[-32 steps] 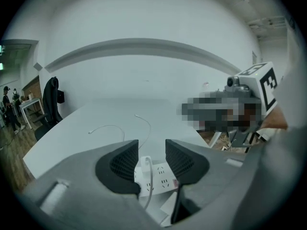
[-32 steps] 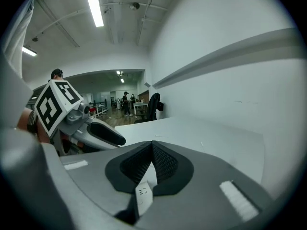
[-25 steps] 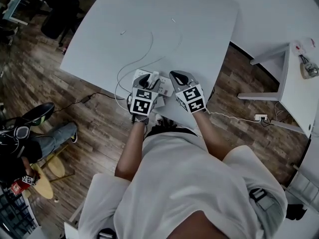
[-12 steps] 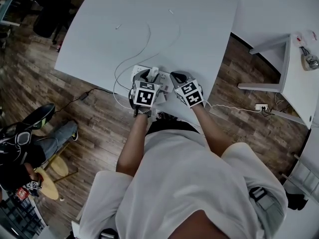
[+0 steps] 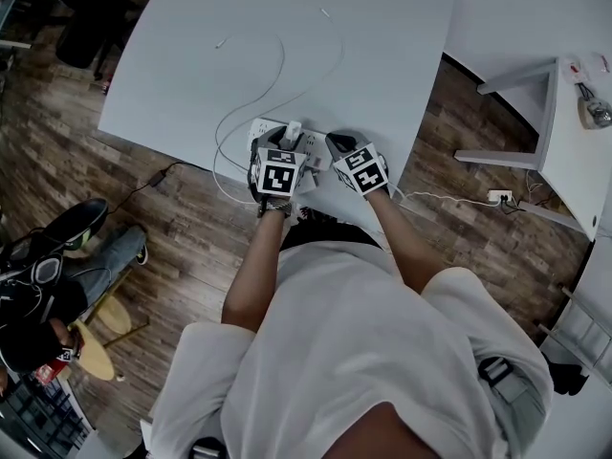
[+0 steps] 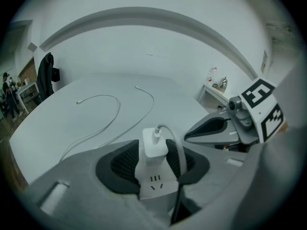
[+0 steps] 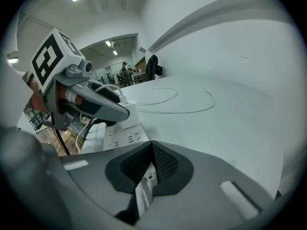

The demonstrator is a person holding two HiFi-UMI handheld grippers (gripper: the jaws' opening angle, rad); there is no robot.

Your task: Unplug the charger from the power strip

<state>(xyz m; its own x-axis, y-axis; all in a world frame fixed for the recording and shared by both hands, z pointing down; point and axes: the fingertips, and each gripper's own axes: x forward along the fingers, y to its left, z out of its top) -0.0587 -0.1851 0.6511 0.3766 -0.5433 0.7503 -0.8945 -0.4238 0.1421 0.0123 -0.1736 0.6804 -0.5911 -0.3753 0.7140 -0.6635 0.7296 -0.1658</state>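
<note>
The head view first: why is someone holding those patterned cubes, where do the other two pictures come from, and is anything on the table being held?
No robot here: a person holds a two-jawed clamp, called a gripper, in each hand; the patterned cubes are part of them. The head view looks down from a camera on the person's head. The other two come from cameras riding on each gripper, looking along its jaws. On the white table lie a power strip with a white charger plugged in, and white cables. The left gripper has its jaws open either side of the charger, not clearly squeezing it. The right gripper is shut and empty, near the strip.
</note>
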